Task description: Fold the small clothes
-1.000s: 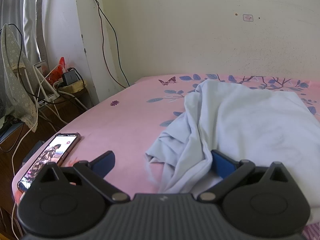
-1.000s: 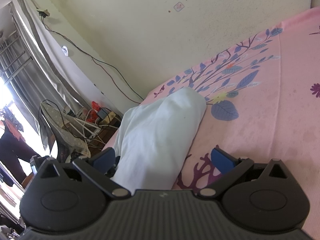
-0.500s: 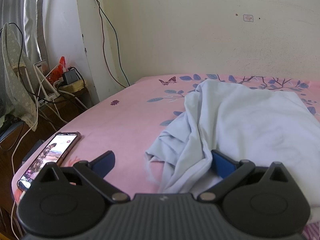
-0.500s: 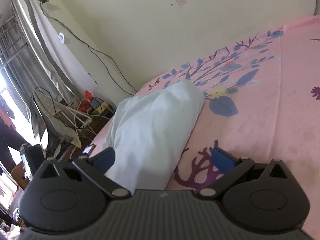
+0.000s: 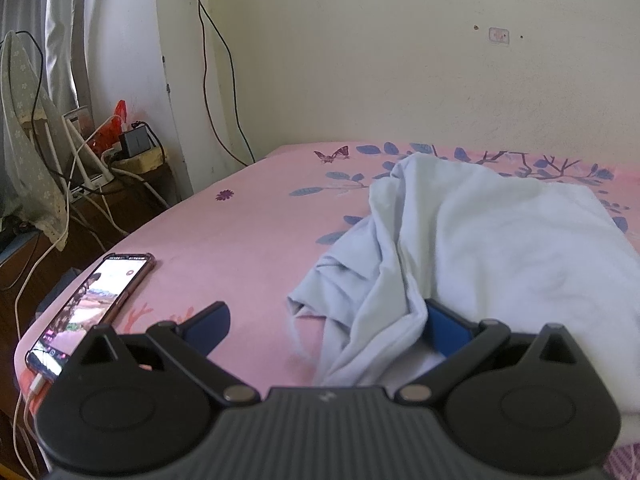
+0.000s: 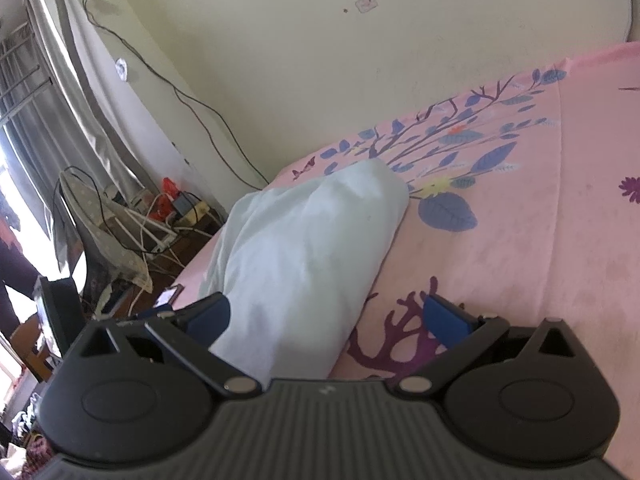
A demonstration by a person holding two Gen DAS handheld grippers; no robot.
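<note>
Draping over left hand-held gripper, pale garment hides one pad

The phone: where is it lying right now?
In the left wrist view the phone lies screen-up near the bed's left edge, left of the pale blue garment, just beyond the left gripper.

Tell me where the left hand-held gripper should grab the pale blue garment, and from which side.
Probably the bunched near-left edge of the pale blue garment, approached low from the bare pink sheet. The folds stand up there, and the open left hand-held gripper already straddles them.
</note>
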